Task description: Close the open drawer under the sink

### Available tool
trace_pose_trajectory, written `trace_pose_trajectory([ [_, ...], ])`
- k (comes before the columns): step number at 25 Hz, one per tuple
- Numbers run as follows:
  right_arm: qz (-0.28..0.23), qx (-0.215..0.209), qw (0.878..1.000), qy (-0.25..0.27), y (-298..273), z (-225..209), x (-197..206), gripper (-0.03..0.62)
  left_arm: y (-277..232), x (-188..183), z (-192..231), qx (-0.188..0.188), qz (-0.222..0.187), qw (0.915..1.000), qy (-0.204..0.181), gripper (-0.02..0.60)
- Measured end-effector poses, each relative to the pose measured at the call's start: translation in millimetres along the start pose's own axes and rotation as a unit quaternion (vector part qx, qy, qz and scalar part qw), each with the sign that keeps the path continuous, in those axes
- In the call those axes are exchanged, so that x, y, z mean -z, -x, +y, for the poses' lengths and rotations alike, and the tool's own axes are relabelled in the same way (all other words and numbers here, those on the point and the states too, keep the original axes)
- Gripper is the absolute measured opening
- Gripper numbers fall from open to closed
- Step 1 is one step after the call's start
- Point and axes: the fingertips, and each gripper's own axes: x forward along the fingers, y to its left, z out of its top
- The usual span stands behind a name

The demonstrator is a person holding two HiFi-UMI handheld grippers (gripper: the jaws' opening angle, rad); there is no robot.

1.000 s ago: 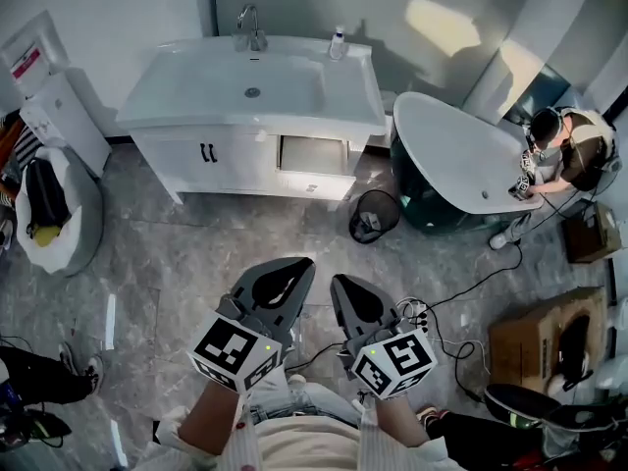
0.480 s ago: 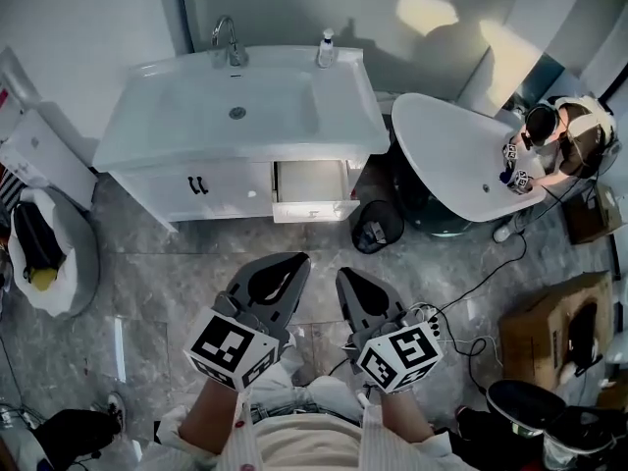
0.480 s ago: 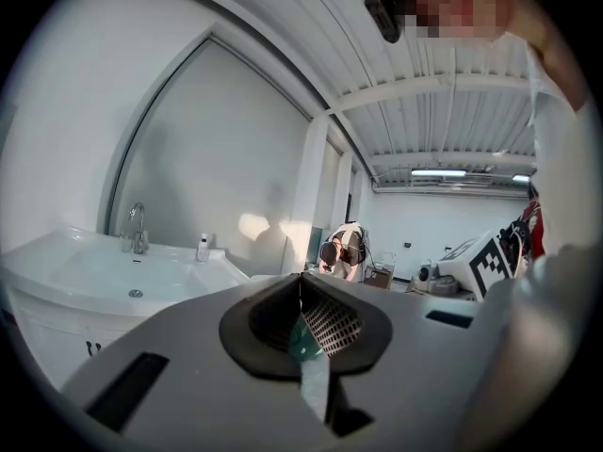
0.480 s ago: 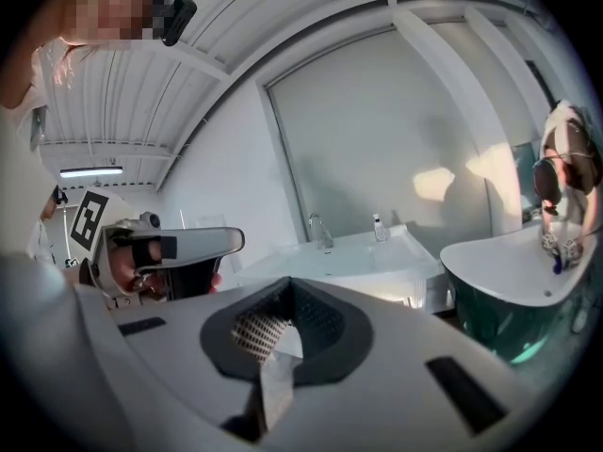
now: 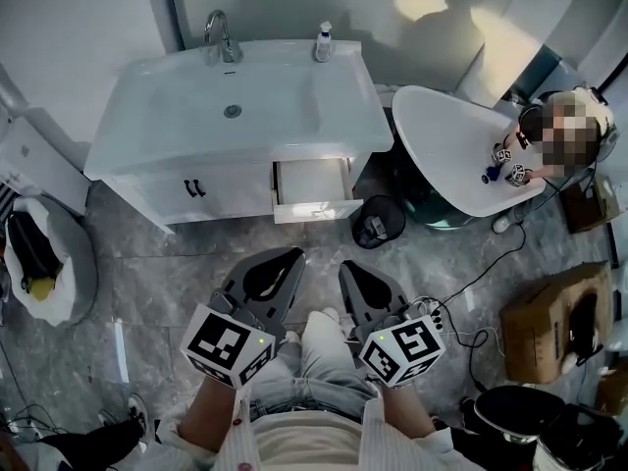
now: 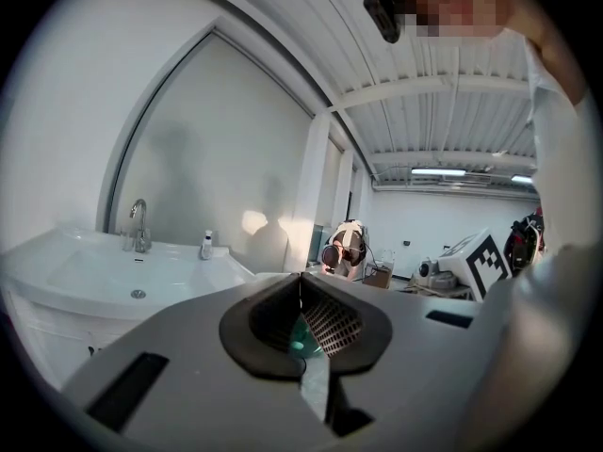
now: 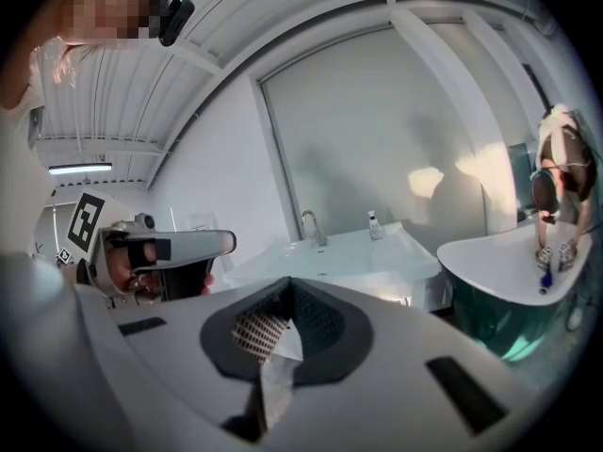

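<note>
Hovering well short of the open drawer (image 5: 312, 186) under the sink (image 5: 235, 106), the left gripper (image 5: 290, 255) and right gripper (image 5: 346, 268) have jaws pressed together, empty.

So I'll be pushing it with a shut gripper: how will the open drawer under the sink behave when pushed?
The drawer looks empty inside, so it is probably light and slides easily. Its flat white front looks stiff, unlikely to flex. Boxed in by the vanity, it should travel straight back, not tip.
</note>
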Motion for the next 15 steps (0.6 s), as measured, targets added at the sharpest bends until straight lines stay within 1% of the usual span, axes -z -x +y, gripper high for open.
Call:
trace_pose_trajectory([
  [8, 0.013, 0.002, 1.000, -0.007, -21.8, -15.3, 5.9, 0.009, -15.1, 3.3, 20.5, -0.005, 0.005, 0.9999, 0.008, 0.015],
  [12, 0.015, 0.001, 1.000, -0.006, -33.8, -31.1, 1.6, 0.009, -32.6, 2.5, 27.2, -0.005, 0.005, 1.0000, 0.004, 0.015],
  [15, 0.018, -0.002, 1.000, -0.008, -48.7, -42.9, -3.0, 0.009, -48.8, -1.9, 39.6, -0.008, 0.005, 0.9999, 0.004, 0.015],
])
